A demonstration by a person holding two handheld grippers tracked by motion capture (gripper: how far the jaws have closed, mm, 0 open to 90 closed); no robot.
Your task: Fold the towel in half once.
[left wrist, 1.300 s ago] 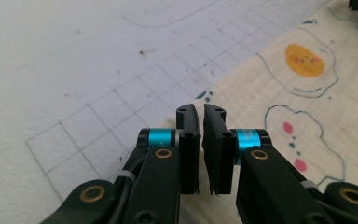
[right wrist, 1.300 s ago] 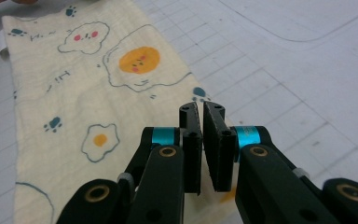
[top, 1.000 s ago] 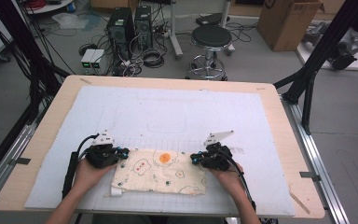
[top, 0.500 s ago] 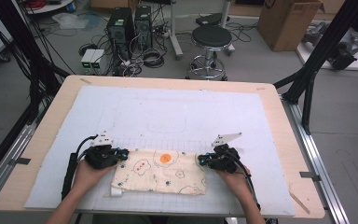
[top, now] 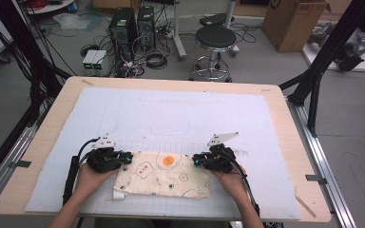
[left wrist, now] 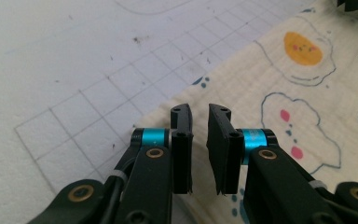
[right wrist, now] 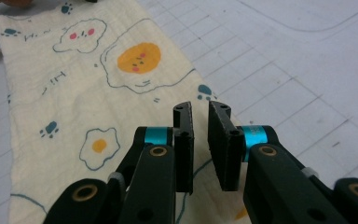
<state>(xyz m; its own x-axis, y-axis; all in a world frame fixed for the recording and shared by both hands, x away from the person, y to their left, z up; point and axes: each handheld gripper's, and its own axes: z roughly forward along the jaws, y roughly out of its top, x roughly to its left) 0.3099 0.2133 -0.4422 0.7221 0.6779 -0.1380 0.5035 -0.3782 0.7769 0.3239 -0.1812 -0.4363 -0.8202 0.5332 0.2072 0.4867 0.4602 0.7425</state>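
The folded cream cotton cloth printed with fried eggs (top: 161, 173) is seen flat at the near middle of the white gridded mat (top: 180, 118), judged light, limp, best taken at far corners, where left gripper (top: 123, 158) and right gripper (top: 198, 159), jaws just opening slightly, hold nothing; no containers present.

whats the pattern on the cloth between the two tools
Cream cloth printed with fried eggs, blue-outlined clouds and small blue paw prints; clearest in the right gripper view.

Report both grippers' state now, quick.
Left gripper: jaws just opening, small gap, nothing pinched, over the cloth edge.
Right gripper: jaws just opening, small gap, nothing pinched, over the cloth's other end.
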